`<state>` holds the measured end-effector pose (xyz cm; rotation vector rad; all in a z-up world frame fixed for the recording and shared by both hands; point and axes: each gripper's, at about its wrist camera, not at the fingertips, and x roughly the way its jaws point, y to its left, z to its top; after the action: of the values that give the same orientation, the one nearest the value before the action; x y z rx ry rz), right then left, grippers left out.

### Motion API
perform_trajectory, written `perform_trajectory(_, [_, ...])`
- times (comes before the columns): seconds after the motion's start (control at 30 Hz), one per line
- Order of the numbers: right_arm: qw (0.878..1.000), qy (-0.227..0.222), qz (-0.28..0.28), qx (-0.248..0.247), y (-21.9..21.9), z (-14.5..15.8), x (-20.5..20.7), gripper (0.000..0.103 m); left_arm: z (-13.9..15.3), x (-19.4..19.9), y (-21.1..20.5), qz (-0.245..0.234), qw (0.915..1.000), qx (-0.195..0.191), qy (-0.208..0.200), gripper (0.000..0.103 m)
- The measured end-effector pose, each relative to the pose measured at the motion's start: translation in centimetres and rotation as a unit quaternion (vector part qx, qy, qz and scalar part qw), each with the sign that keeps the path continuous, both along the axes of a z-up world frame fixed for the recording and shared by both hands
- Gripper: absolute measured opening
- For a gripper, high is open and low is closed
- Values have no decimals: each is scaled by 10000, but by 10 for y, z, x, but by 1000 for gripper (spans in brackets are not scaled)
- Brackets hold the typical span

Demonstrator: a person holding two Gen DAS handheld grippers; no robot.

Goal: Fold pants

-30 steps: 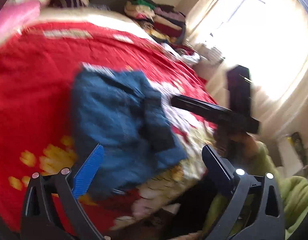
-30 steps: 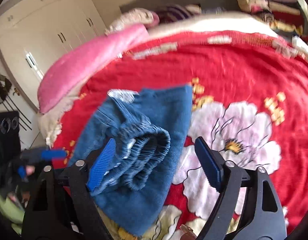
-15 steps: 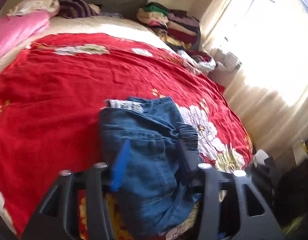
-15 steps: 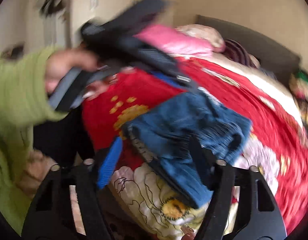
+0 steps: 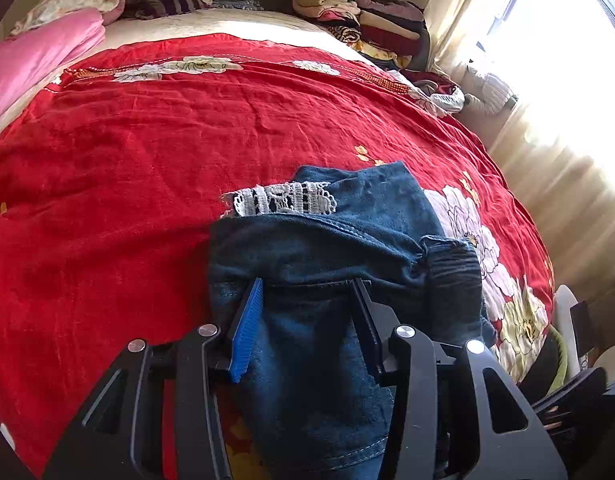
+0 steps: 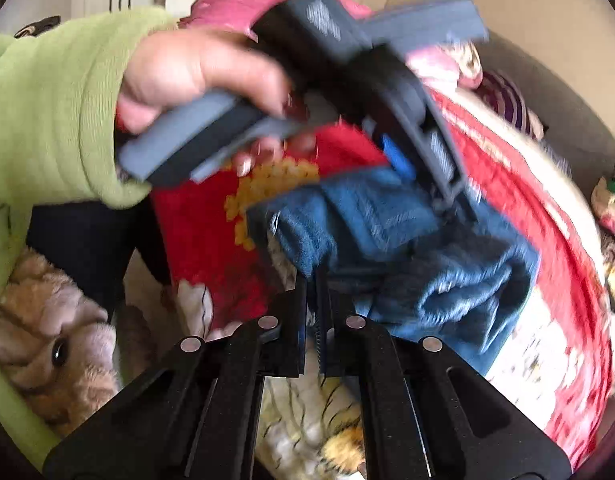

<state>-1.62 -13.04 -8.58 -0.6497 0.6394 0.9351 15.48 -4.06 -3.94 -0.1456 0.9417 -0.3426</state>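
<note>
Both grippers have swung in over the near edge of the bed since a second ago, their jaws drawn in from wide apart. The left gripper (image 5: pixel 307 312) is clamped across a thick fold of the blue denim pants with white lace trim (image 5: pixel 327 248), which lie bunched on the red flowered bedspread (image 5: pixel 127 152). The right gripper (image 6: pixel 314 280) has its jaws together, pinching the denim's near edge. A hand (image 6: pixel 195 68) in a green ribbed sleeve (image 6: pixel 47 100) grips the left tool's handle.
</note>
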Motion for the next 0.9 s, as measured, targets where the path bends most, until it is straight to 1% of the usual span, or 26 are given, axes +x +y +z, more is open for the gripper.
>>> perform_trajectory(0.07, [9999, 25, -64, -157, 0, -16, 1, 1, 0, 1, 1, 15, 10000, -6, -2, 44])
perform_trajectory(0.13, [9999, 42, -94, -112, 0, -18, 0, 3, 0, 1, 2, 33, 10000, -8, -13, 44])
perform_trajectory(0.17, [9999, 108, -86, -75, -1, -15, -1, 4, 1, 1, 1, 33, 10000, 5, -16, 44])
perform_trajectory(0.23, [9997, 239, -72, 61, -4, -9, -2, 12, 3, -1, -1, 32, 10000, 43, -36, 44])
perform_trajectory(0.27, [9994, 303, -80, 169, -7, -3, -3, 14, 4, -1, -2, 34, 10000, 55, -46, 44])
perform_trajectory(0.3, [9991, 314, -103, 249, -9, 1, -5, 14, 5, -2, -3, 33, 10000, 68, -64, 44])
perform_trajectory(0.37, [9980, 334, -146, 508, -18, 12, -10, 20, 6, -4, -5, 30, 9999, 109, -96, 44])
perform_trajectory(0.4, [9973, 341, -180, 628, -21, 18, -13, 29, 7, -5, -5, 34, 9999, 112, -101, 45])
perform_trajectory(0.43, [9959, 303, -268, 806, -27, 26, -15, 41, 8, -6, -6, 30, 9999, 109, -114, 47])
perform_trajectory(0.53, [9925, 153, -479, 1112, -35, 41, -16, 55, 12, -12, -8, 20, 9997, 143, -195, 53])
perform_trajectory(0.57, [9897, 116, -643, 1272, -42, 49, -13, 58, 14, -14, -9, 20, 9996, 153, -228, 55])
perform_trajectory(0.6, [9879, 92, -750, 1352, -46, 52, -10, 65, 18, -16, -10, 22, 9995, 159, -280, 60])
perform_trajectory(0.63, [9850, 44, -928, 1451, -51, 57, -6, 69, 20, -18, -10, 28, 9993, 170, -318, 63])
perform_trajectory(0.7, [9776, 32, -1349, 1617, -64, 63, 8, 70, 25, -22, -10, 39, 9989, 209, -407, 64])
perform_trajectory(0.77, [9696, 106, -1731, 1726, -76, 63, 26, 70, 30, -27, -10, 65, 9983, 282, -516, 65])
perform_trajectory(0.8, [9648, 161, -1954, 1752, -80, 62, 33, 70, 33, -29, -10, 72, 9979, 318, -561, 69])
perform_trajectory(0.83, [9613, 204, -2102, 1772, -83, 59, 41, 70, 35, -32, -10, 84, 9973, 379, -618, 76])
perform_trajectory(0.87, [9544, 317, -2343, 1823, -90, 56, 50, 70, 36, -34, -10, 94, 9969, 425, -652, 77])
perform_trajectory(0.9, [9508, 407, -2445, 1858, -93, 53, 58, 70, 37, -36, -10, 110, 9963, 485, -695, 78])
